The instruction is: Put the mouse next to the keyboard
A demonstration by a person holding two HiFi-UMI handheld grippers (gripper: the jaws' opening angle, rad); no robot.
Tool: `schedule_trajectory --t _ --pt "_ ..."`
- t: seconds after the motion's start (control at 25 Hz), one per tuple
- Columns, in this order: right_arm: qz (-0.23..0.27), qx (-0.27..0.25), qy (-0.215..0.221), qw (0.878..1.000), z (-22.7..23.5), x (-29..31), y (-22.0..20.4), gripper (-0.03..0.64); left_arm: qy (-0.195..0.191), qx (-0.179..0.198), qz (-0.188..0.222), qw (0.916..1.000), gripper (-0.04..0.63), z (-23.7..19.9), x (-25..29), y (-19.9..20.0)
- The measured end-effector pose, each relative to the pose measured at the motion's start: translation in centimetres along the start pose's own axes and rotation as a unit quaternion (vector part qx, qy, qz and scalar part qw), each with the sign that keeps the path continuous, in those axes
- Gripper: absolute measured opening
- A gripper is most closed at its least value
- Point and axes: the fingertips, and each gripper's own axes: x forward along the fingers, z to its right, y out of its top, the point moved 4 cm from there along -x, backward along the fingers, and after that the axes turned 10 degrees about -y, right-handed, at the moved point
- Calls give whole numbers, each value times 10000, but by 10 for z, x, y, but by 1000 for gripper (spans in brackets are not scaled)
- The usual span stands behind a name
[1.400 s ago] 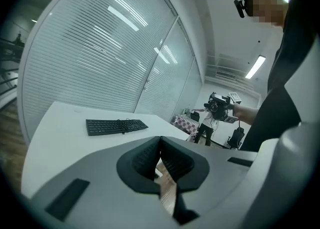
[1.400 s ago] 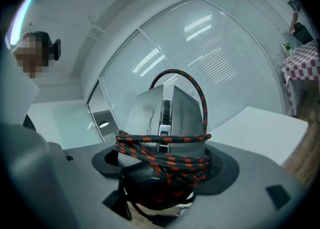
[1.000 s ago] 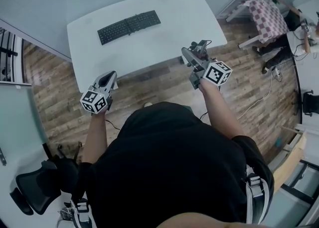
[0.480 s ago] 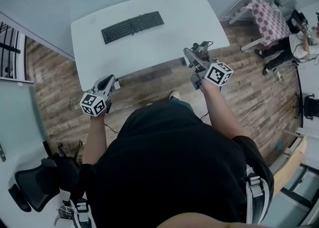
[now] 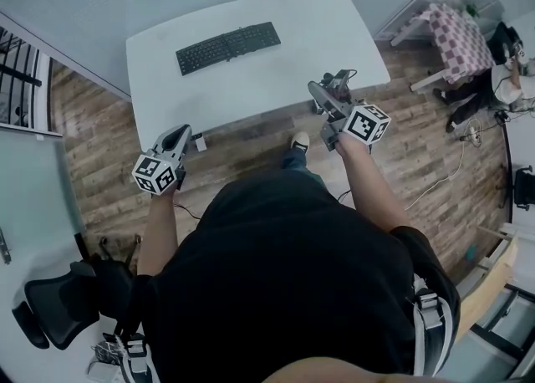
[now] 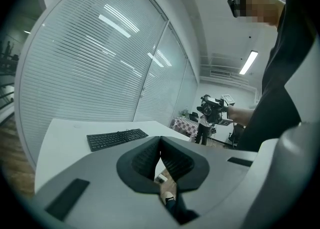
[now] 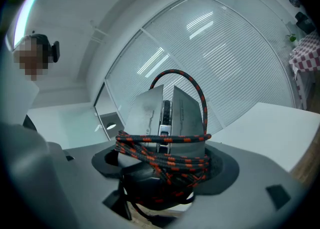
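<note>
The right gripper (image 5: 331,94) squeezes the mouse (image 7: 165,115) at the table's (image 5: 251,80) near edge, well apart from the keyboard (image 5: 227,47). The left gripper (image 5: 179,134) sits below the table, with its jaws together and nothing in them.

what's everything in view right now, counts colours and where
table: 1, white, ahead of the person
keyboard: 1, black, on the table's far left part
mouse: 1, grey, black-and-red cable wrapped round it, in the right gripper
chequered table: 1, red and white, far right
office chair: 1, black, lower left
left gripper: 1, grey, jaws together, empty, by the table's near left corner
right gripper: 1, grey, shut on the mouse, at the table's near edge
</note>
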Motion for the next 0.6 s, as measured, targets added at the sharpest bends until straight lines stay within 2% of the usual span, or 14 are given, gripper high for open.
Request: schedule_trajectory --t 0.28,0.6 --pt "-31 -8 154 9999 12 16 10 388 126 -9 -21 9999 23 -4 9 3" --pt "-32 98 213 9997 57 28 31 388 162 2 -93 9998 23 -5 59 16"
